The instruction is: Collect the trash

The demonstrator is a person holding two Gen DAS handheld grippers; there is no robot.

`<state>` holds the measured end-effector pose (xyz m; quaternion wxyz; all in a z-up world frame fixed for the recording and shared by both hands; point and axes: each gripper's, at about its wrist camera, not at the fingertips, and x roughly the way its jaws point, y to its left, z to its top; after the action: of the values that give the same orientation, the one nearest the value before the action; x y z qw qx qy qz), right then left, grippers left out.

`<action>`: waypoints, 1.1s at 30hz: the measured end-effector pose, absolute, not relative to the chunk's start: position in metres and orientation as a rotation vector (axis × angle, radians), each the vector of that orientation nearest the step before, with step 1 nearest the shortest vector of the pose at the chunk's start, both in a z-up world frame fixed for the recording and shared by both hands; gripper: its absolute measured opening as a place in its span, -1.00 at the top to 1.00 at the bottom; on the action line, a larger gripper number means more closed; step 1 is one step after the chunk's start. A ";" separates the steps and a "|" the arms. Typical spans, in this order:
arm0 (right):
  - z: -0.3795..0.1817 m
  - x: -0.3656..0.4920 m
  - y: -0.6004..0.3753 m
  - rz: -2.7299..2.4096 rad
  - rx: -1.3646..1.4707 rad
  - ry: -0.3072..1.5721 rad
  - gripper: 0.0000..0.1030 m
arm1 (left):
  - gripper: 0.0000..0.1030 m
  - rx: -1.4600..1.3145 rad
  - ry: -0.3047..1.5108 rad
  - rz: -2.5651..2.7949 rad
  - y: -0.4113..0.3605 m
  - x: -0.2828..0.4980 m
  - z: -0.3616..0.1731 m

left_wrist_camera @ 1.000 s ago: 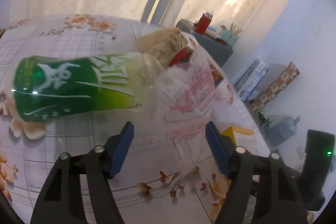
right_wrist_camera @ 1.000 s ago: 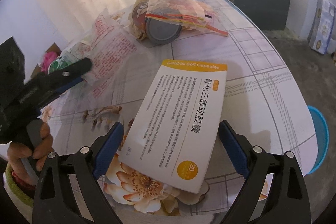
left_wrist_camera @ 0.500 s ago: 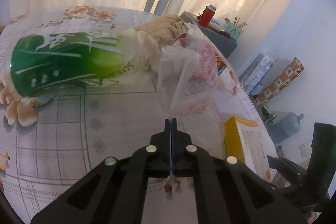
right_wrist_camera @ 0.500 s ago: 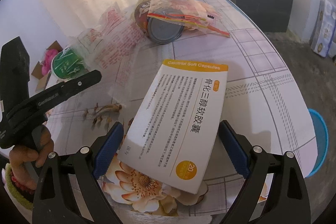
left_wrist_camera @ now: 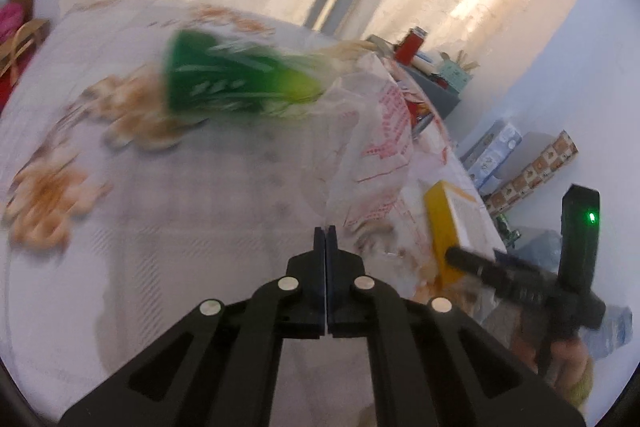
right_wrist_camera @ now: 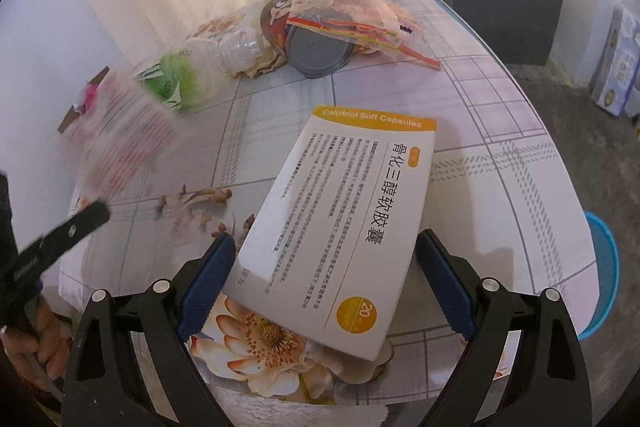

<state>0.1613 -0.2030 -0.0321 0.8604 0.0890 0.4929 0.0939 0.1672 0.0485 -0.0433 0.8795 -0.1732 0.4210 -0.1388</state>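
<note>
Left tongs [left_wrist_camera: 325,230] are clenched on a corner of the clear printed plastic bag [left_wrist_camera: 378,143], which hangs off them above the surface [left_wrist_camera: 160,227]. Right tongs [right_wrist_camera: 322,275] stand released, straddling the white medicine box [right_wrist_camera: 344,223] without touching it.

Risk: the thin film may slip or tear from so small a pinch, and the trailing bag could drag the green bottle [right_wrist_camera: 180,79] just beside it.

Count: one bag, one bottle, one box, one tin [right_wrist_camera: 316,43] under one packet [right_wrist_camera: 352,7], far side.
</note>
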 end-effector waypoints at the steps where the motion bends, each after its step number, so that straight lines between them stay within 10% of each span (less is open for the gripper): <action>1: -0.032 0.162 -0.203 0.196 0.184 1.035 -0.70 | 1.00 -0.363 0.874 -0.274 0.055 0.159 -0.044; 5: -0.031 0.163 -0.202 0.190 0.174 1.036 -0.70 | 0.97 -0.365 0.867 -0.260 0.071 0.139 -0.047; 9: -0.030 0.163 -0.200 0.184 0.164 1.039 -0.70 | 0.21 -0.371 0.878 -0.257 0.078 0.127 -0.048; 13: -0.029 0.162 -0.198 0.177 0.157 1.047 -0.70 | -0.12 -0.383 0.850 -0.282 0.084 0.116 -0.040; 33: -0.019 0.162 -0.202 0.146 0.158 1.052 -0.70 | -0.30 -0.162 0.829 -0.221 0.111 0.182 -0.012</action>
<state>0.1621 -0.2018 -0.0189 0.8593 0.0754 0.5011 0.0697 0.1822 0.1107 -0.0123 0.9062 -0.0783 0.4016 -0.1070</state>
